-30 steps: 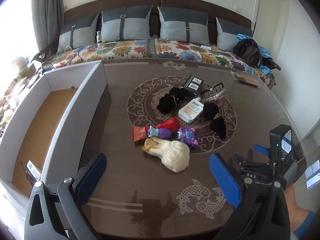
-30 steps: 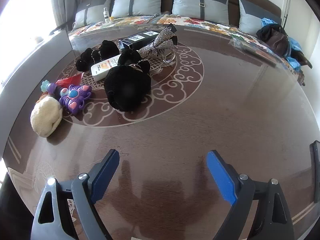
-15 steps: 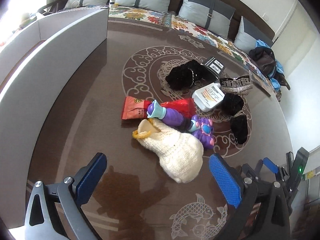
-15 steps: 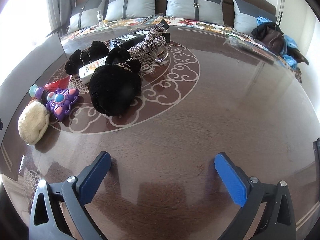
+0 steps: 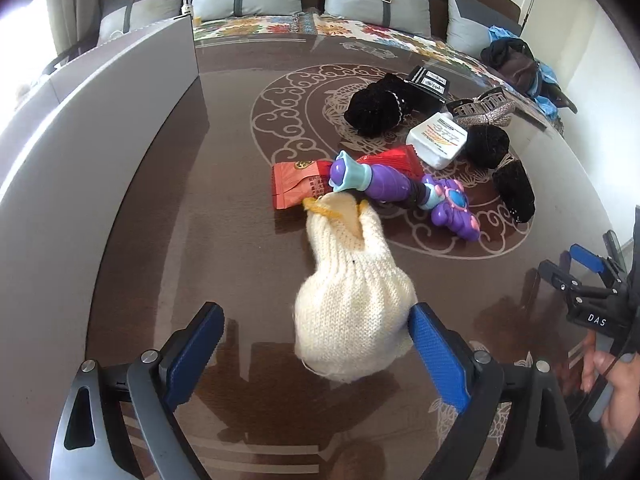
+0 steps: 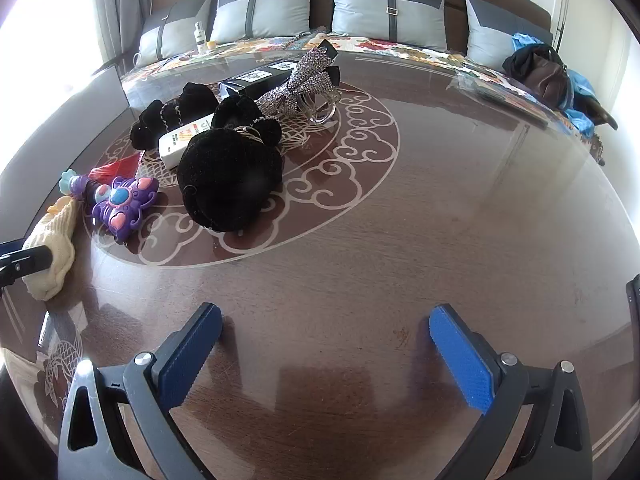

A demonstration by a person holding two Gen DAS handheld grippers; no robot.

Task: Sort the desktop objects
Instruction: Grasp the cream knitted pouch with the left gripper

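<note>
A cream knitted pouch lies on the brown table, its round end between my left gripper's open blue pads, near the right pad. Behind it lie a red packet, a purple toy wand, a white bottle, black scrunchies, a black box and a sequin bow. My right gripper is open and empty over bare table, right of a large black scrunchie; the pouch shows at its far left.
A grey cardboard box wall runs along the table's left side. A bed with grey pillows stands behind the table. A dark bag lies on the bed at right.
My left gripper has moved forward and down to the cream pouch, which now sits between its pads. My right gripper has shifted slightly, staying open.
</note>
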